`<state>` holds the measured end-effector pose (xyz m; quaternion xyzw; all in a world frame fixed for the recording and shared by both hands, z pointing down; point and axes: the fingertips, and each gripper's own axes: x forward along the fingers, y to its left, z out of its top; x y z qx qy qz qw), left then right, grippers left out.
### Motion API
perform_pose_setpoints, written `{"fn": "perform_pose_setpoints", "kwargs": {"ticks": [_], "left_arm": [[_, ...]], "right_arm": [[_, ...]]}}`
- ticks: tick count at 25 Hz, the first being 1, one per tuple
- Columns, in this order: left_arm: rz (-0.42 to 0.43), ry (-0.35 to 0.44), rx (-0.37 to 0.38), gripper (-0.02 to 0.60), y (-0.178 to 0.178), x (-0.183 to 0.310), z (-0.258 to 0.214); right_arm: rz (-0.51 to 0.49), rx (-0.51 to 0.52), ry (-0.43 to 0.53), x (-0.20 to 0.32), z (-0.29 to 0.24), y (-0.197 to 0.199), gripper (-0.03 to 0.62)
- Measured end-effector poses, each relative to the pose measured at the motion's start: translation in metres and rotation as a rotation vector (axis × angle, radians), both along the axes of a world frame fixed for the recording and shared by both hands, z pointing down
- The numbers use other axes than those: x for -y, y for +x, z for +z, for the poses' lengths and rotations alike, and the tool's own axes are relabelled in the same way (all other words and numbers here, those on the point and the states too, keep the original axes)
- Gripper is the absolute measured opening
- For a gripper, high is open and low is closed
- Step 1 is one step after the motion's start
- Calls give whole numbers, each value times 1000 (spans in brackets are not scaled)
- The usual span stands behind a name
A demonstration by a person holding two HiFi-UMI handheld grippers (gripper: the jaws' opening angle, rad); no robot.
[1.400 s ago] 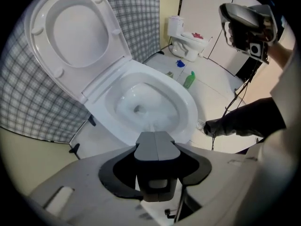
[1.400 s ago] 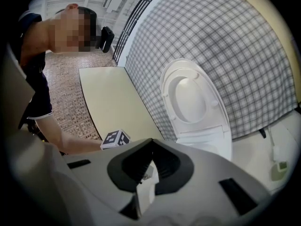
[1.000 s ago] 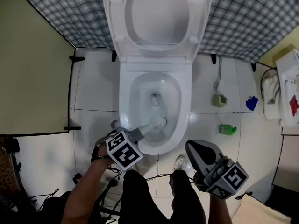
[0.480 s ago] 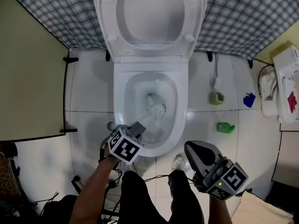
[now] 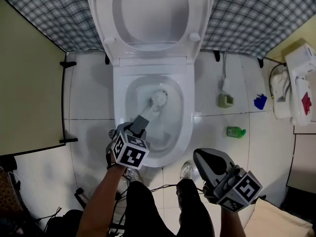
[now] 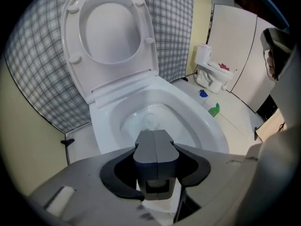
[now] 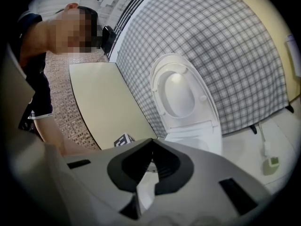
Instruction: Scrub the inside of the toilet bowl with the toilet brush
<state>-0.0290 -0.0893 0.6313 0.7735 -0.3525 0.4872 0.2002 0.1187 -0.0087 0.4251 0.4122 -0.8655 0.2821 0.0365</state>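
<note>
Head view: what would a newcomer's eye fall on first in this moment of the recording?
The white toilet, seat and lid raised against the checked wall, fills the middle of the head view. The left gripper is shut on the grey handle of the toilet brush, whose white head sits deep in the bowl. The right gripper hangs empty, jaws together, at lower right.
</note>
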Motion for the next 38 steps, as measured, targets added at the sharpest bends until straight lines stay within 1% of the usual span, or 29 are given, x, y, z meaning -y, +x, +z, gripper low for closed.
{"fn": "perform_pose_setpoints", "kwargs": {"ticks": [5, 7, 10, 13, 17, 20, 23, 27, 31, 35, 38], "left_arm": [[-33, 64, 40, 190, -18, 7, -9], [-44, 70, 67, 190, -28, 6, -11], [-64, 53, 103, 190, -44, 2, -12], [-54, 18, 141, 190, -56, -7, -12], [-2, -34, 194, 190, -67, -18, -10], [29, -84, 218, 190, -73, -27, -10], [82, -139, 239, 189, -74, -37, -14], [126, -193, 259, 187, -75, -50, -14], [171, -252, 250, 187, -68, -66, -10], [199, -314, 202, 187, -60, -84, -7], [205, -324, 185, 187, -54, -88, -5]], "right_arm": [[-5, 0, -10, -2, 3, -5, 0], [-7, 0, -7, -2, 2, -6, 0], [-11, 2, -1, -2, 0, -7, 1], [-14, 7, 2, -3, -1, -10, 0], [-17, 15, 7, -9, -2, -13, 1], [-12, 18, 12, -14, -3, -11, 0], [-7, 28, 16, -19, -6, -11, 2], [-1, 40, 17, -23, -9, -12, 0], [11, 46, 20, -29, -8, -9, 0], [18, 43, 21, -33, -9, -6, 0], [20, 40, 23, -35, -11, -4, 1]]}}
